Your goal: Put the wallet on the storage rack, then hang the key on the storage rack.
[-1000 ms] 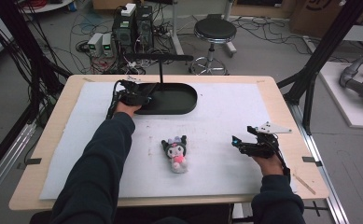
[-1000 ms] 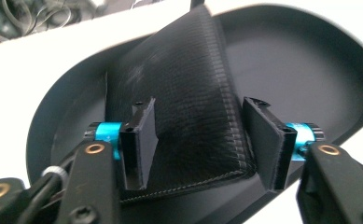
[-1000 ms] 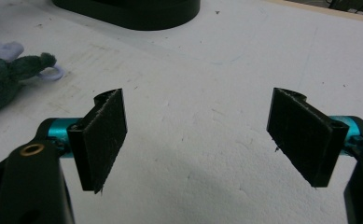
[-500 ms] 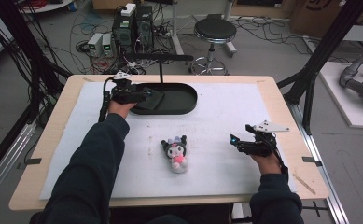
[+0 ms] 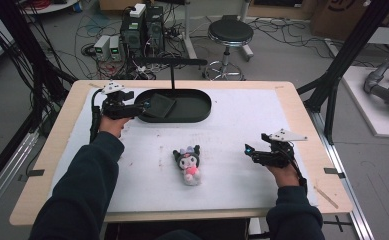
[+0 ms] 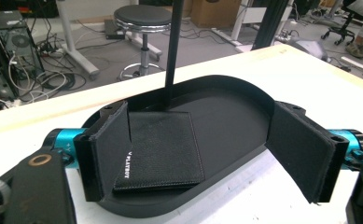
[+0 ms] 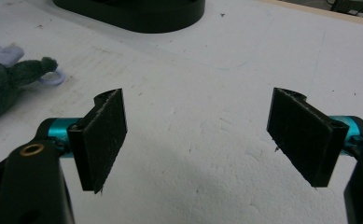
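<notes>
**Left gripper at the tray's end**

Jaws of the left gripper (image 6: 207, 154) spread wide, straddling the near end of a black oval tray (image 6: 244, 88). Between the jaws, nearer the left one, a black wallet (image 6: 163, 149) flat in the tray. Beyond it, a thin black post (image 6: 172, 51). Farther off, a round stool (image 6: 144, 18).

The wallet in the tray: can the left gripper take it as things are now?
Probably yes. The left gripper is open at the tray rim, and the wallet lies between its jaws, uncovered.
</notes>
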The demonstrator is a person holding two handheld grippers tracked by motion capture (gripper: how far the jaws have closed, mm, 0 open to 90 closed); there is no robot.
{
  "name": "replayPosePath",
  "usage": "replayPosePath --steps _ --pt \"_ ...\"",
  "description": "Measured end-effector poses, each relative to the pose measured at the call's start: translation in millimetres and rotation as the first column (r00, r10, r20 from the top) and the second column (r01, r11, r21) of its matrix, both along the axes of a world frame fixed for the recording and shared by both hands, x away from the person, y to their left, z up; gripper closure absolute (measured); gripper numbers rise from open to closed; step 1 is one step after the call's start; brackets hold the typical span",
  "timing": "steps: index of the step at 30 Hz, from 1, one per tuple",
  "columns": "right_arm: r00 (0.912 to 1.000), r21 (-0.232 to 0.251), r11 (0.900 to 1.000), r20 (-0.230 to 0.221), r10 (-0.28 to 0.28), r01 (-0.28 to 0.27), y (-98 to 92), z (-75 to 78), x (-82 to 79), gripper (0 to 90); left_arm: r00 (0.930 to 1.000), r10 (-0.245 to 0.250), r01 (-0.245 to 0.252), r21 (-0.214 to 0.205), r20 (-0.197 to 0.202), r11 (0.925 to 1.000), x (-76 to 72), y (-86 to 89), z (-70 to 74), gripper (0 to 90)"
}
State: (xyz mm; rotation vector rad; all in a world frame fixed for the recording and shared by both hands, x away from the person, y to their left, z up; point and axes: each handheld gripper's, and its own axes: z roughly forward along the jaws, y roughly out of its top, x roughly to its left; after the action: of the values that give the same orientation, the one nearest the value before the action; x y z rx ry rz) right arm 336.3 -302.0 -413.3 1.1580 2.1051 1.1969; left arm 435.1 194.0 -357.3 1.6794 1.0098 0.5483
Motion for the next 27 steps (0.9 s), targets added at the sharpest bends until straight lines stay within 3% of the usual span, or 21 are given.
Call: replayPosePath --steps 9,11,12,15,19,20,25,27 --pt "1.0 -0.005 1.0 -0.001 -0.001 0.001 1.6 -0.1 -0.8 20.2 0.9999 0.004 -0.005 0.025 0.012 0.9997 -20.2 7.6 -7.0 21.9" --pt "1.0 -0.006 1.0 -0.001 0.0 0.0 1.8 0.1 -1.9 20.2 1.0 0.009 -0.009 0.024 -0.001 0.9997 -28.3 11.3 -12.8 21.8" --pt "1.0 -0.004 1.0 -0.001 -0.001 0.001 2.1 0.2 -2.6 20.2 0.9998 0.019 -0.019 0.02 0.006 0.9996 -38.4 15.2 -19.2 21.8" --pt "0.9999 -0.011 0.9999 0.005 -0.009 0.01 3.1 1.3 -4.8 20.2 0.9997 0.022 -0.022 0.023 0.008 0.9995 -48.9 19.7 -25.4 22.0" --pt "0.9999 -0.014 0.9998 0.011 -0.012 0.012 6.6 3.1 -8.3 20.3 0.9992 0.026 -0.027 0.05 0.029 0.9984 -76.5 29.3 -40.0 22.5" --pt "0.9999 -0.014 0.9998 0.011 -0.012 0.012 6.6 3.1 -8.3 20.3 0.9992 0.026 -0.027 0.05 0.029 0.9984 -76.5 29.3 -40.0 22.5" --pt "1.0 -0.02 0.9998 -0.002 -0.006 0.005 24.4 9.7 -15.9 20.2 0.9986 0.042 -0.043 0.041 0.033 0.9982 -92.2 39.8 -49.0 22.5" --pt "0.9999 -0.02 0.9997 0.001 0.011 -0.011 42.1 14.9 -20.4 20.2 0.9981 0.049 -0.051 0.053 0.038 0.9973 -95.5 45.2 -51.7 22.5"
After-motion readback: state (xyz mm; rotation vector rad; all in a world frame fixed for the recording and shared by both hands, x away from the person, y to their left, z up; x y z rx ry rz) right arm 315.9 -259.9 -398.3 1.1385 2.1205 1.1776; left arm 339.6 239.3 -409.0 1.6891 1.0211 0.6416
